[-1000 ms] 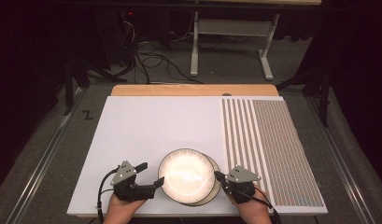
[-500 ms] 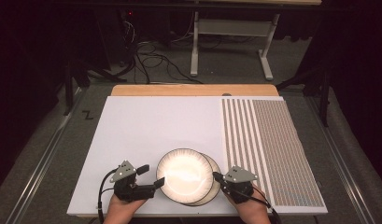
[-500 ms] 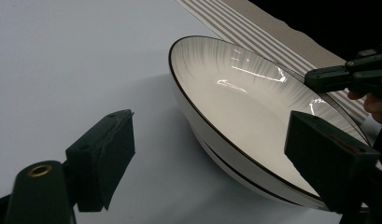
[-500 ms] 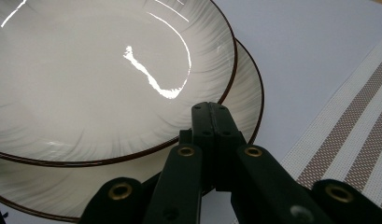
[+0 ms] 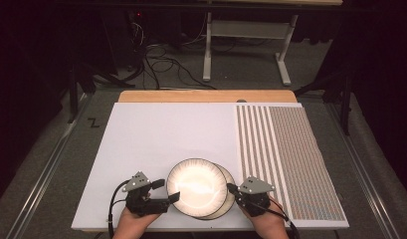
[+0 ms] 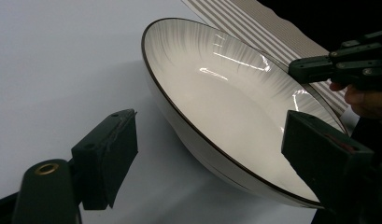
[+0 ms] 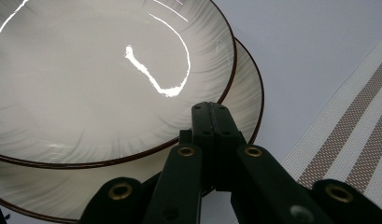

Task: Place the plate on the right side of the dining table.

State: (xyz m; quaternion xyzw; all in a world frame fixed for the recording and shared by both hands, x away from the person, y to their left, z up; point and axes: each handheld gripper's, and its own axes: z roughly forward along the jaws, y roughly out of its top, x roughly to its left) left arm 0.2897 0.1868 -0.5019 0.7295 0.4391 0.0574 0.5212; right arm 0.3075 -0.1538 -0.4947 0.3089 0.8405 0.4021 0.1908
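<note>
Two white plates with dark rims lie stacked at the table's near edge. The upper plate (image 5: pixel 196 185) (image 6: pixel 226 98) (image 7: pixel 100 74) sits shifted left, so the lower plate (image 5: pixel 228 198) (image 7: pixel 247 98) shows as a crescent on the right. My left gripper (image 5: pixel 167 189) (image 6: pixel 216 156) is open, and its jaws have just been closing. The upper plate's left rim stands between its pads (image 6: pixel 109 154), and that pad is clear of the rim. My right gripper (image 5: pixel 231 188) (image 7: pixel 212 116) (image 6: pixel 314 67) is shut, its tips over the lower plate's right rim.
The white table top (image 5: pixel 161 134) stretches away behind the plates. A striped woven mat (image 5: pixel 285 159) (image 7: pixel 347 130) covers the right side, close to the right hand. Beyond the table's far edge are a dark floor, cables and a metal stand (image 5: pixel 246 30).
The upper plate has slid a little to the left, baring more of the lower plate on the right. Both hands stay where they were.
</note>
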